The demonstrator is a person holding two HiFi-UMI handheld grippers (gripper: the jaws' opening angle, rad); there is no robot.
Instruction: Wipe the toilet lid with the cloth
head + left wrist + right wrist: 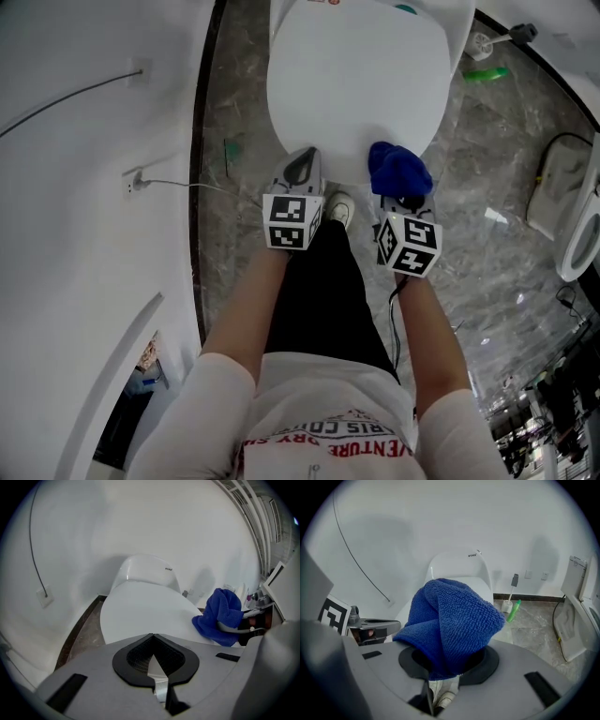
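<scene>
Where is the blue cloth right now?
In the head view, the right claw grips the blue cloth at the front right of the toilet lid.

Grey marble floor (pixel 487 244) carries the toilet (pixel 356 84), green bottle (pixel 486 74), brush holder (pixel 482 44).

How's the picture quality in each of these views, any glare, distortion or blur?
Head view: even light, sharp, glare patches on the marble floor. Left gripper view: fisheye bend, dark corners, the toilet lid nearly washed out. Right gripper view: same fisheye, the cloth crisp, soft shadows on the wall.
</scene>
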